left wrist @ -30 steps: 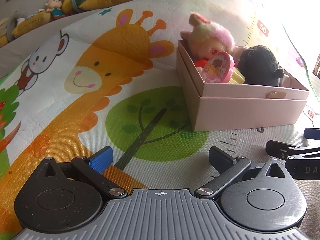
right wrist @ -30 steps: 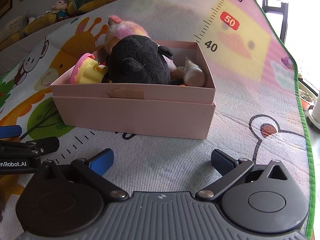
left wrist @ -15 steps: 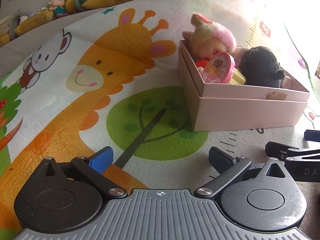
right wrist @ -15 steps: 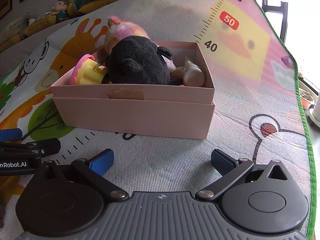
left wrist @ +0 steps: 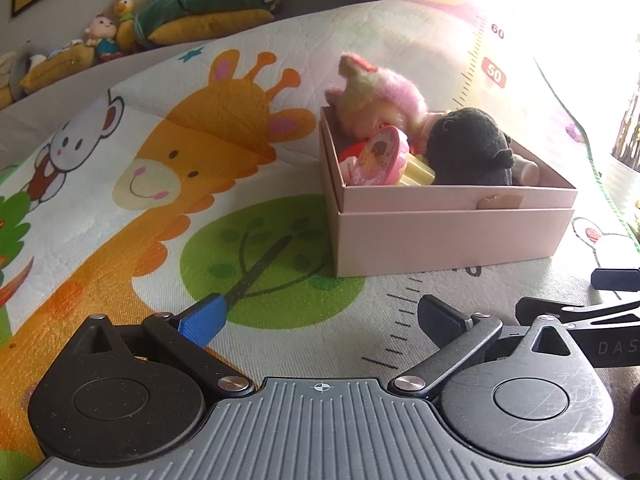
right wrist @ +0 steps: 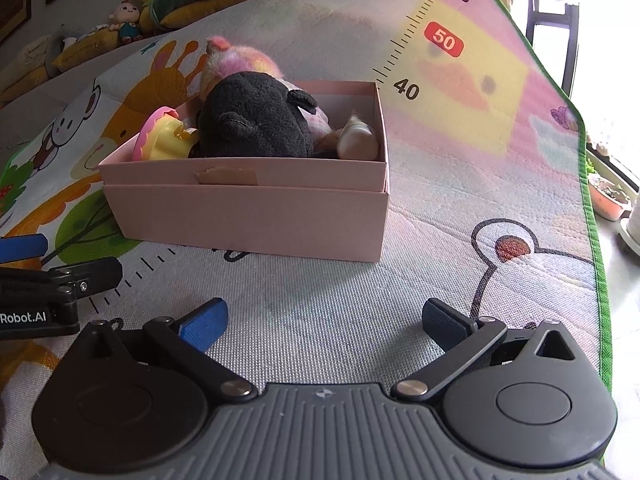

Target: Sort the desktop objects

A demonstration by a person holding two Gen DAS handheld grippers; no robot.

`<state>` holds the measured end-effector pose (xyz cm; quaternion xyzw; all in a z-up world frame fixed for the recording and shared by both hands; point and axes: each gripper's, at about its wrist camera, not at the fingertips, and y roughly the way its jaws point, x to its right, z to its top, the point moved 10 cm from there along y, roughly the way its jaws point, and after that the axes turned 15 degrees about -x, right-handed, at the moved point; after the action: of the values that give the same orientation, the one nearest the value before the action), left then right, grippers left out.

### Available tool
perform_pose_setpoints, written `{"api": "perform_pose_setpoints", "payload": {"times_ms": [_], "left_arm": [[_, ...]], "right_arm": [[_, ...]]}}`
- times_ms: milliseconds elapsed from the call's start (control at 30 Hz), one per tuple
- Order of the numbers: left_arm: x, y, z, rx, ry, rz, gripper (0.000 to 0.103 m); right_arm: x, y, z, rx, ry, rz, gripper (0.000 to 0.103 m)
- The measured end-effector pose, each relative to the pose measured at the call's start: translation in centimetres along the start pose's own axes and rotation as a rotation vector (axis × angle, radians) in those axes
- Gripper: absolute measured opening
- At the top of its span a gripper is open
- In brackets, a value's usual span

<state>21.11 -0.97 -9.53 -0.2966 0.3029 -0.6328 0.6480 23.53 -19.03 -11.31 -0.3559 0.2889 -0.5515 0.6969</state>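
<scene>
A pink cardboard box [left wrist: 452, 236] [right wrist: 256, 220] stands on a cartoon play mat [left wrist: 160, 184]. It holds a black plush [left wrist: 468, 148] [right wrist: 252, 120], a pink-haired doll [left wrist: 380, 96] [right wrist: 240, 62], a pink and yellow plastic toy [left wrist: 384, 160] [right wrist: 164, 136] and a beige bottle-like toy [right wrist: 360, 140]. My left gripper [left wrist: 320, 316] is open and empty, low over the mat, left of and in front of the box. My right gripper [right wrist: 324, 320] is open and empty in front of the box. Each gripper shows at the edge of the other's view.
Stuffed toys and cushions [left wrist: 200, 8] line a ledge at the back left. The mat's green edge [right wrist: 592, 216] runs along the right, with potted plants [right wrist: 608, 196] on the floor beyond it.
The left wrist view has shifted slightly; the box now sits a bit farther right and more of its right end shows. The right gripper has barely moved. Both stay open.
</scene>
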Motion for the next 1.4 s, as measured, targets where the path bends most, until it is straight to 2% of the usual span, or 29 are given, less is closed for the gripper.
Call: {"api": "perform_pose_setpoints", "payload": {"times_ms": [167, 467, 1400], "left_arm": [[0.3, -0.5, 0.0, 0.029, 0.011, 0.036, 0.103], [1.3, -0.4, -0.3, 0.02, 0.054, 0.034, 0.103], [1.1, -0.1, -0.7, -0.012, 0.032, 0.031, 0.103]], "right_arm": [[0.0, 0.0, 0.2, 0.001, 0.002, 0.002, 0.103], [-0.2, 0.1, 0.5, 0.002, 0.002, 0.0, 0.103], [0.2, 0.2, 0.3, 0.0, 0.002, -0.004, 0.103]]}}
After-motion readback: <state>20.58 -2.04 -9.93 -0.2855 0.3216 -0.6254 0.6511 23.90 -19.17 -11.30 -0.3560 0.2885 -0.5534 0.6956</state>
